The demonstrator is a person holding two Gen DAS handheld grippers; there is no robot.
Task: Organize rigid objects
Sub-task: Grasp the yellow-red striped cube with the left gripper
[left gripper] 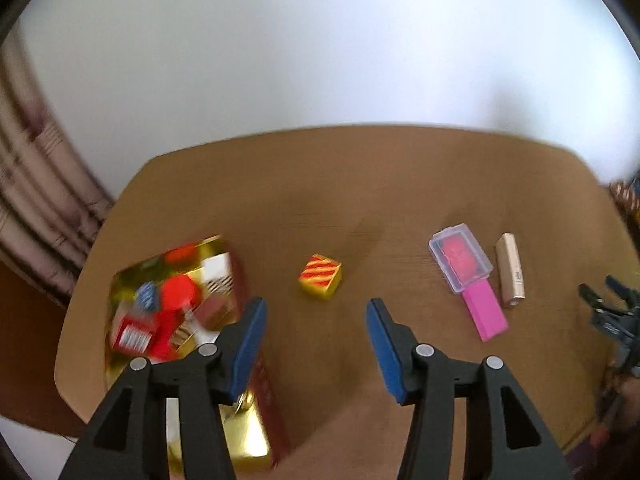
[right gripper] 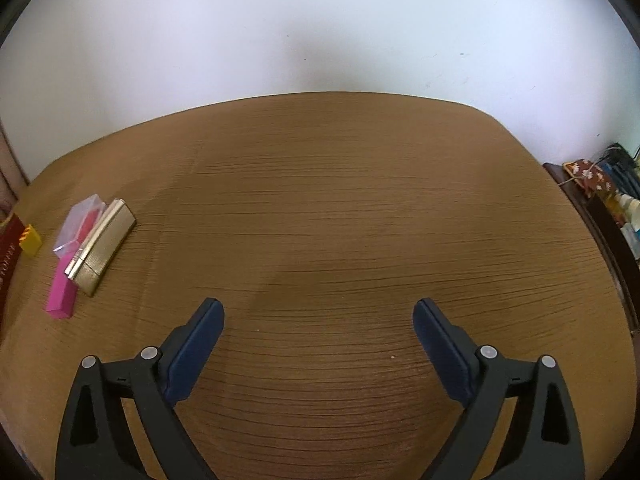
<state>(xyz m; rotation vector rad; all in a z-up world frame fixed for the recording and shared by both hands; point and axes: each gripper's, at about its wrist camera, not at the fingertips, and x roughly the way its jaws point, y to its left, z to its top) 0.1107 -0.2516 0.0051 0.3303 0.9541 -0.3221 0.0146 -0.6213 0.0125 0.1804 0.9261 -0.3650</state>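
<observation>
Mid-table, clear of every edge: small striped yellow box [left gripper: 320,276], apart from gold tin [left gripper: 256,440] by the left edge. Left gripper [left gripper: 316,344] part open, empty; right gripper [right gripper: 318,354] wide open, empty over bare table [right gripper: 340,200]. Box looks light, stiff, glossy, so probably slippery: pinch flat opposite sides.

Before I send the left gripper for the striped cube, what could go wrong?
1. The left gripper hangs open beside the gold tin; its left finger could clip the rim.
2. The yellow-and-red striped cube lies diagonal to the jaws and could twist or slip when pinched.
</observation>
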